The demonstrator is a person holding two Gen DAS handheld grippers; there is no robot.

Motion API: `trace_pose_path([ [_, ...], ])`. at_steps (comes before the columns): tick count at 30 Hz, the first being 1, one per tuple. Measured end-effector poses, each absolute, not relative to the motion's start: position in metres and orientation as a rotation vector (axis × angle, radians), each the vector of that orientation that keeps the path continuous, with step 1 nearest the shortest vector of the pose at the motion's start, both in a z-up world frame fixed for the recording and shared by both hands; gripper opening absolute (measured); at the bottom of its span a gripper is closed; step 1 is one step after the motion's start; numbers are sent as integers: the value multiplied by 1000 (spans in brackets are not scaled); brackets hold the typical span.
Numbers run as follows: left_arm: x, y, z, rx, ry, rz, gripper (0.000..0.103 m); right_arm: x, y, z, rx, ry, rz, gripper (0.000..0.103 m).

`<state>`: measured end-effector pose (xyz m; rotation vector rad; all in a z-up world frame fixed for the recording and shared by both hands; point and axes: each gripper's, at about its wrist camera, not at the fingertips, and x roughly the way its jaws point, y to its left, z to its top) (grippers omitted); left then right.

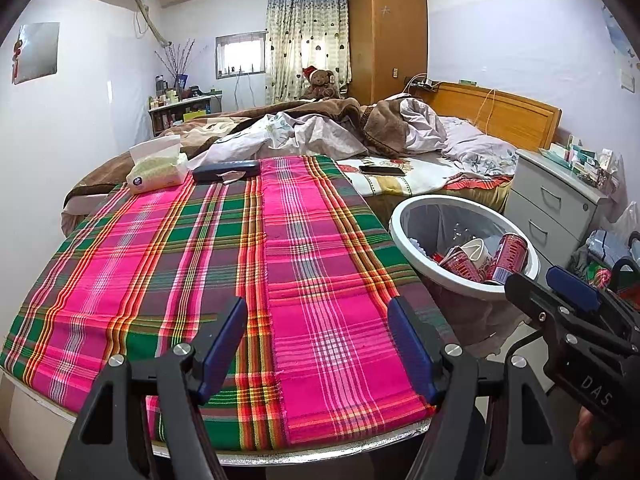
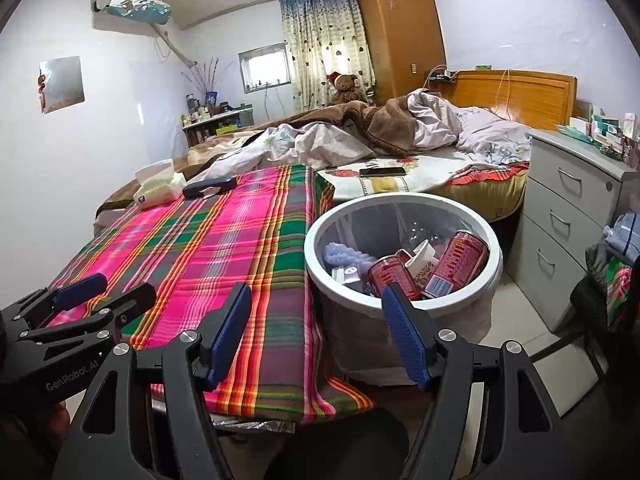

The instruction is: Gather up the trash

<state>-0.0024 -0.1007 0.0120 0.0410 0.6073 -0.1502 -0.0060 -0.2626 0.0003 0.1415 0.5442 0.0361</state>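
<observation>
The round white plastic waste bin [image 2: 402, 308] stands on the floor just beside the plaid-covered table [image 2: 224, 240], holding red drink cans [image 2: 456, 260] and a paper cup [image 2: 422, 258]. Collection appears near complete; no trash remains visible on the cloth. Left gripper [image 1: 318, 344] and right gripper [image 2: 316, 328] both gape, empty. Legible markings: "GenRobot.AI", "DAS". Next move: confirm remaining items.

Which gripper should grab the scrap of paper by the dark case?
Left, probably. The left gripper hangs open over the plaid-covered table, facing the crumpled paper scrap. The right gripper hangs open beside the white round bin.
</observation>
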Motion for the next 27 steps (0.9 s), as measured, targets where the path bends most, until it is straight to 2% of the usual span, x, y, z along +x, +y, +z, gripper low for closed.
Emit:
trace_pose_path([
  [27,-4,-97,15,35,614,-146,74,-6,-260,2,141,540,41,69],
])
